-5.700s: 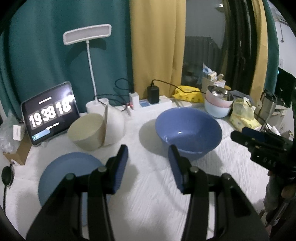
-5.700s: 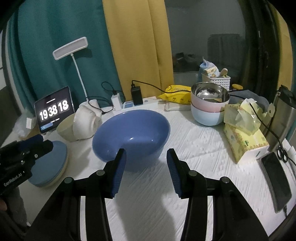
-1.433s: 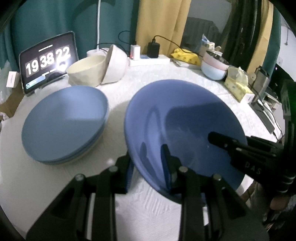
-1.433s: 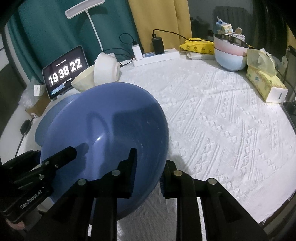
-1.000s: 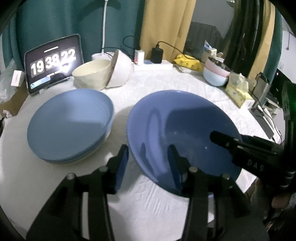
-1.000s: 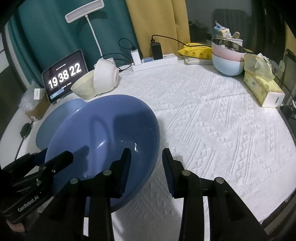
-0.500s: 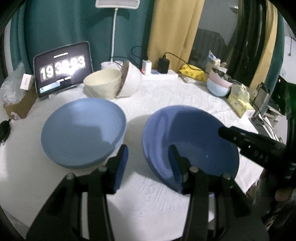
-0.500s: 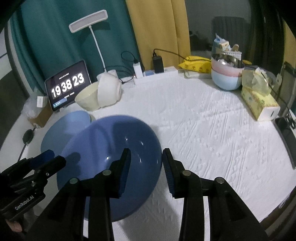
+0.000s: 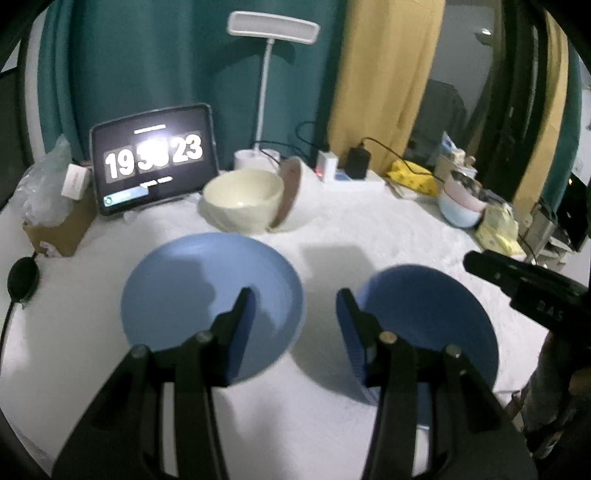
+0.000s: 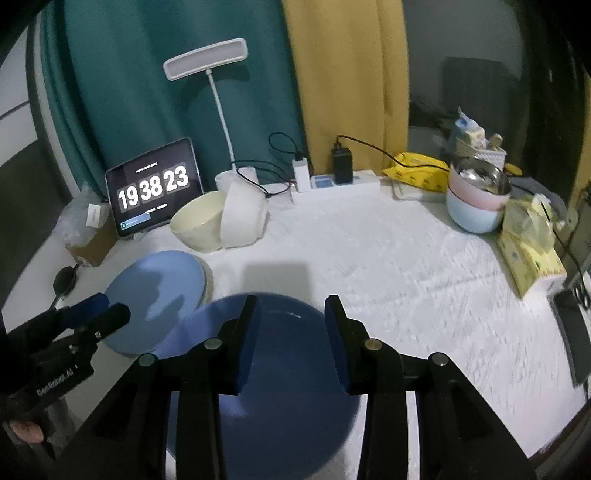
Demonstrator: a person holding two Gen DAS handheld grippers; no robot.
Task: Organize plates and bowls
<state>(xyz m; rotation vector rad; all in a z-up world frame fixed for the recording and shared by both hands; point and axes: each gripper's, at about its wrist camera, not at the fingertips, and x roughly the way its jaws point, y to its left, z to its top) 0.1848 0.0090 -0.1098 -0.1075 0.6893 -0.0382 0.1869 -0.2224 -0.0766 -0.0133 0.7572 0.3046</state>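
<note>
A large blue bowl sits upright on the white cloth near the table's front edge. Left of it lies a stack of blue plates, also visible as blue plates in the right wrist view. My left gripper hangs open above the gap between plates and blue bowl, holding nothing. My right gripper hovers open over the bowl, touching nothing. Behind, a cream bowl stands upright and a white bowl leans on its side against it.
At the back stand a tablet clock, a lamp and a power strip. Stacked pastel bowls, a tissue pack and a phone occupy the right side. A cardboard box is at left.
Both grippers let go of the blue bowl's rim, then rose and drew back from it. The bowl stays on the cloth beside the plates.
</note>
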